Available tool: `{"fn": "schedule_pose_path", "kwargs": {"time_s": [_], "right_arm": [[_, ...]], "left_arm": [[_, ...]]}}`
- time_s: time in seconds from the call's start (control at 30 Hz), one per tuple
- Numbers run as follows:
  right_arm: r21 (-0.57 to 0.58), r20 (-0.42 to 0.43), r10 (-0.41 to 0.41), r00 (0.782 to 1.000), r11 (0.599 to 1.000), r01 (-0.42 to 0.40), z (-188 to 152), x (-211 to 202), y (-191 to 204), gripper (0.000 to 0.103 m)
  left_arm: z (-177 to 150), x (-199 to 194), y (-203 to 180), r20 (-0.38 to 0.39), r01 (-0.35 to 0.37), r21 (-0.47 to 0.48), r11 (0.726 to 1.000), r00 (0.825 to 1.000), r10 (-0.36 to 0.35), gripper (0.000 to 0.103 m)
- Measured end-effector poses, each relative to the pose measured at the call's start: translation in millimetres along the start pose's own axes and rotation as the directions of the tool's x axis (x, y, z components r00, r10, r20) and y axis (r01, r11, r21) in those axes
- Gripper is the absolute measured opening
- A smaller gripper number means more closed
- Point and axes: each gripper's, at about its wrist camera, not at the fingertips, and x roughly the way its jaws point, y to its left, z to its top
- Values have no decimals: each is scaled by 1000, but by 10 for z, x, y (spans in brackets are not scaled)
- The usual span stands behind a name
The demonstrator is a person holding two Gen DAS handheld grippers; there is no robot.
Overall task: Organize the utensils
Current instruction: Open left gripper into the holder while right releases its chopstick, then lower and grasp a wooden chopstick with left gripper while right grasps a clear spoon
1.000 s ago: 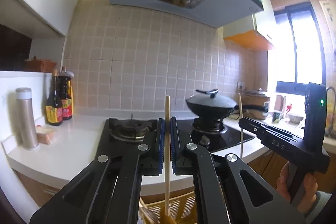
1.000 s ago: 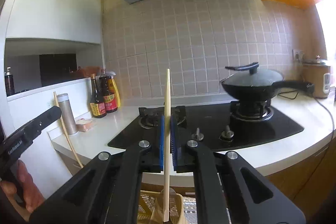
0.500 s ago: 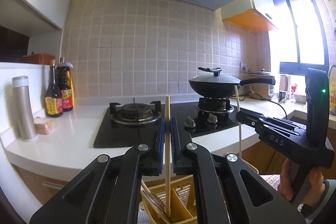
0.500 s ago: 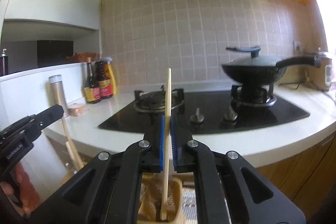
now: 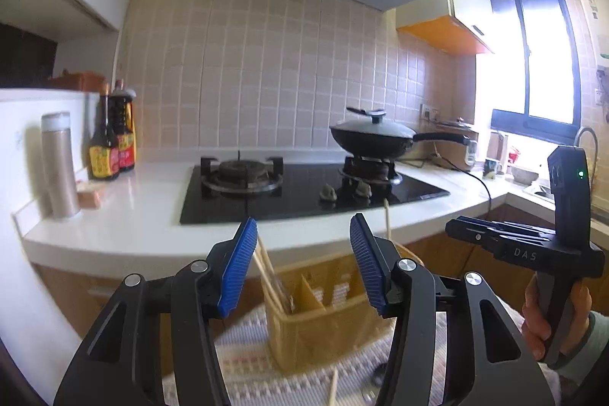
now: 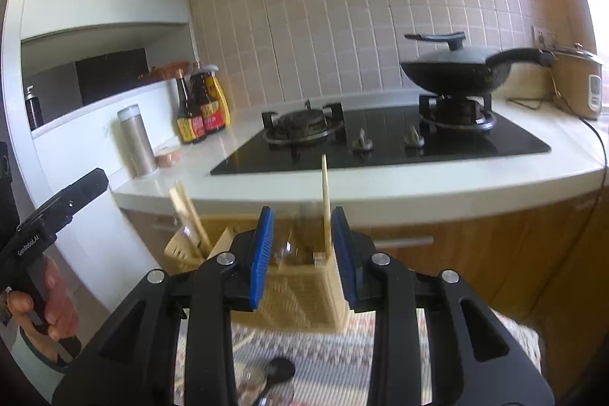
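- Chopsticks (image 5: 266,271) stand tilted in the left compartment of a yellow slotted utensil basket (image 5: 327,326), which sits on a striped woven mat (image 5: 259,364) below the bench (image 5: 125,212).
- From the right wrist view, the same basket (image 6: 300,295) shows a single chopstick (image 6: 326,200) standing nearly upright in its right part, between the two blue pads and close to the right one; whether it touches that pad cannot be told.
- A pair of chopsticks (image 6: 188,215) leans to the left at the basket's far left side.
- Left hand-held gripper (image 5: 304,265) has its jaws spread wide and grips nothing; the basket shows through the gap.
- Right hand-held gripper (image 6: 302,253) is also parted, with the blue pads apart and nothing clamped.
- In the left wrist view the right hand-held gripper appears at the right edge, held by a hand (image 5: 552,322).
- One more chopstick (image 5: 333,387) lies loose on the mat in front of the basket.
- A dark spoon (image 6: 278,373) lies on the mat (image 6: 327,360) near the bottom of the right wrist view.
- On the bench sit a black gas hob (image 5: 304,185), a lidded wok (image 5: 371,139), sauce bottles (image 5: 112,143) and a metal flask (image 5: 59,166).
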Motion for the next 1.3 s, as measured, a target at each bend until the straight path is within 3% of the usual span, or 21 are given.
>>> {"fn": "schedule_pose_path", "kwargs": {"time_s": [0.13,0.27,0.33,0.37,0.4,0.5,0.67,0.77,0.9,0.97,1.13,1.3], "right_arm": [[18,-118,-13,993,1000,16,-157,-76,57,29],[66,-277,4,961,998,15,-378,-11,74,29],[88,-367,0,930,996,35,-527,60,70,29],[97,-397,3,918,995,38,-584,90,62,29],[106,-445,8,896,993,44,-675,144,57,29],[119,-563,22,826,991,55,-950,290,80,29],[167,-676,75,733,985,53,-1322,541,184,29],[160,-704,80,706,986,47,-1453,651,293,28],[123,-718,39,695,990,72,-1552,731,424,27],[101,-712,13,702,991,84,-1567,753,448,23],[18,-710,-57,702,995,100,-1619,785,613,17],[-77,-724,-129,678,991,107,-1692,835,840,17]], "left_arm": [[-179,-10,-36,-159,40,-19,999,986,-43,49],[-531,154,-100,-360,55,-4,998,932,-53,49],[-717,224,-129,-425,28,37,999,905,-10,49],[-862,294,-148,-476,21,60,998,879,10,49],[-928,325,-155,-499,22,71,997,866,16,49],[-1243,500,-215,-594,21,172,985,800,86,49],[-1466,662,-192,-662,46,180,983,744,86,44],[-1578,735,-154,-691,50,172,984,718,84,37],[-1656,799,-74,-716,68,143,987,696,56,33],[-1705,839,-77,-723,76,140,987,689,50,31],[-1729,845,10,-725,89,116,989,689,23,31],[-1715,881,-85,-736,96,153,984,675,49,30]]}}
